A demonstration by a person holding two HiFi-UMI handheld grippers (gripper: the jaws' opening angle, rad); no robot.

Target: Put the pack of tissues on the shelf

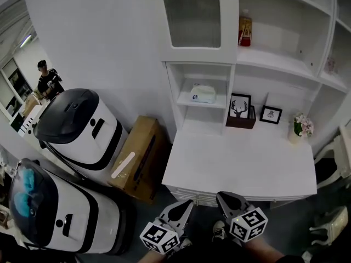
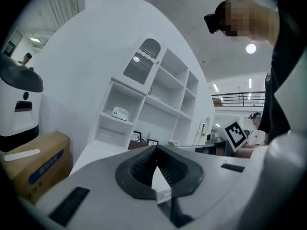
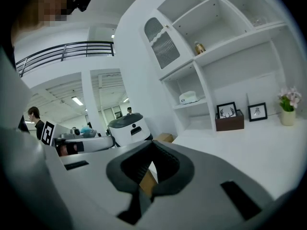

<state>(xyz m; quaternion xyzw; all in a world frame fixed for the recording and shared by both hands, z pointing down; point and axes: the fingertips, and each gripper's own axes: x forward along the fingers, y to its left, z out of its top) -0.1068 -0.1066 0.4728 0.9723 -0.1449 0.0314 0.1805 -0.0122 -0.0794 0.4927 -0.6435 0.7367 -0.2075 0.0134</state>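
Note:
The pack of tissues (image 1: 203,93) is a white soft pack that lies on the small shelf (image 1: 202,104) in the left cubby of the white unit, above the desk. It also shows as the pack of tissues (image 2: 120,112) in the left gripper view and the pack of tissues (image 3: 188,97) in the right gripper view. My left gripper (image 1: 186,205) (image 2: 154,148) and right gripper (image 1: 222,196) (image 3: 152,143) hang low in front of the desk's front edge, far from the pack. Both are shut, with their tips together and nothing between them.
The white desk (image 1: 241,163) carries a deer picture (image 1: 239,106), a small frame (image 1: 271,114) and a flower vase (image 1: 301,126). A bottle (image 1: 244,30) stands on an upper shelf. Left of the desk are a cardboard box (image 1: 137,158) and two white machines (image 1: 82,127). A person (image 1: 48,81) stands far behind.

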